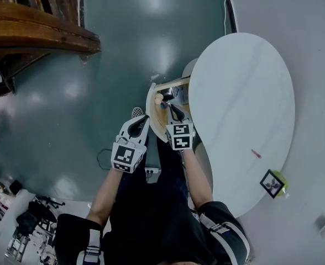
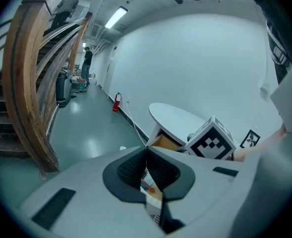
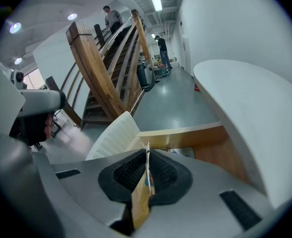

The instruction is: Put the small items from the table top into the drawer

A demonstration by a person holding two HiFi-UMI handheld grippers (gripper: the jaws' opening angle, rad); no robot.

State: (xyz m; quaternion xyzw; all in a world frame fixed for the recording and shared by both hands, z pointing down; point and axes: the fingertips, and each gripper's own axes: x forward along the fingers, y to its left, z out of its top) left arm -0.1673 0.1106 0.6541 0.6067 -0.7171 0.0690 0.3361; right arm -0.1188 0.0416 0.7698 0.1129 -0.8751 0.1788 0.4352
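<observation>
A white oval bench [image 1: 245, 93] stands on a grey-green floor near a wooden stair. The right gripper [image 3: 147, 155] is pinched shut on a thin flat item [image 3: 147, 150], perhaps a packet, just above the open drawer [image 3: 185, 133], which holds some things. Beside it, the left gripper [image 2: 146, 151] is closed with nothing between its pads. Well off to the right gripper's right, a red stick [image 1: 256, 154] and a small frame [image 1: 272, 183] lie on the bench, so the task looks only partway done.
</observation>
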